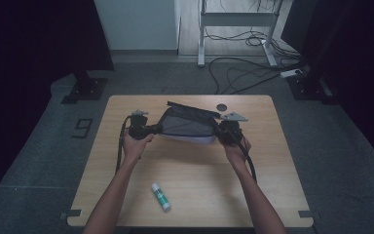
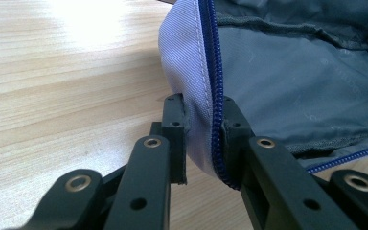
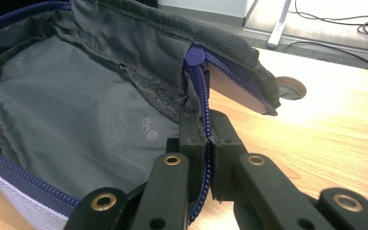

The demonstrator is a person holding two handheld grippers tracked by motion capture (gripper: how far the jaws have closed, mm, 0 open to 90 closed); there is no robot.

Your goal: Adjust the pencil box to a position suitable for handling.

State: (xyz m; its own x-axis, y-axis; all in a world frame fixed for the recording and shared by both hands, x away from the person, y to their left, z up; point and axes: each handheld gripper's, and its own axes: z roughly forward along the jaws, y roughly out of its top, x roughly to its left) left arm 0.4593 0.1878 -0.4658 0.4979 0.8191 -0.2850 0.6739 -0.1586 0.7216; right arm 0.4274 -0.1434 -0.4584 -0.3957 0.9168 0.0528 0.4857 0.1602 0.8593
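Spanning left to right, the pouch [image 1: 187,126] gapes upward, each hand-held gripper clamped on an end.

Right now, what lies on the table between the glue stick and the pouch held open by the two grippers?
Nothing: in the high view, bare wooden table separates the glue stick from the pouch.

One open zippered pouch [image 1: 187,125], one glue stick [image 1: 161,196], two grippers, left gripper [image 1: 152,129] and right gripper [image 1: 221,131], all over one wooden surface [image 1: 272,161].
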